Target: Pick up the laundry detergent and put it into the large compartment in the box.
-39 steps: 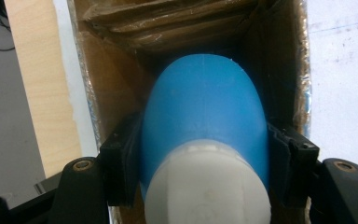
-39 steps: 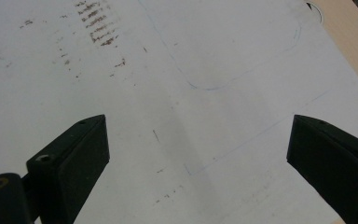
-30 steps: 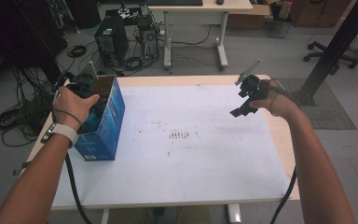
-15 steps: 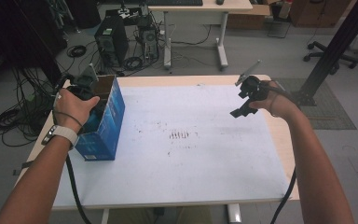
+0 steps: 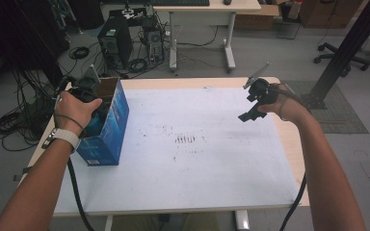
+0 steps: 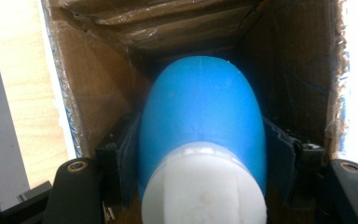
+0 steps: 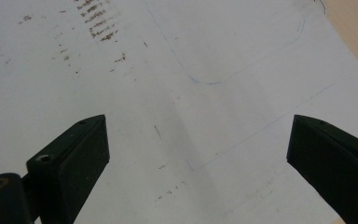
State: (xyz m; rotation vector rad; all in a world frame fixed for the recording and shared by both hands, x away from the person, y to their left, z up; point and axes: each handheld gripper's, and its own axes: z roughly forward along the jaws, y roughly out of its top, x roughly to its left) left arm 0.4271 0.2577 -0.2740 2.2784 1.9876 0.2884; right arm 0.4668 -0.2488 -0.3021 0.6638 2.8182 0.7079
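A blue bottle (image 6: 203, 121) with a white cap (image 6: 204, 186) is pinched between the jaws of the left gripper (image 6: 200, 154), which is reached down into the open top of a blue cardboard box (image 5: 107, 126); brown box walls are seen around it. No writing can be read. The right gripper (image 7: 198, 144) is held with jaws spread wide, empty, above the white table sheet (image 7: 177, 70), marked with dark smudges ahead of it.
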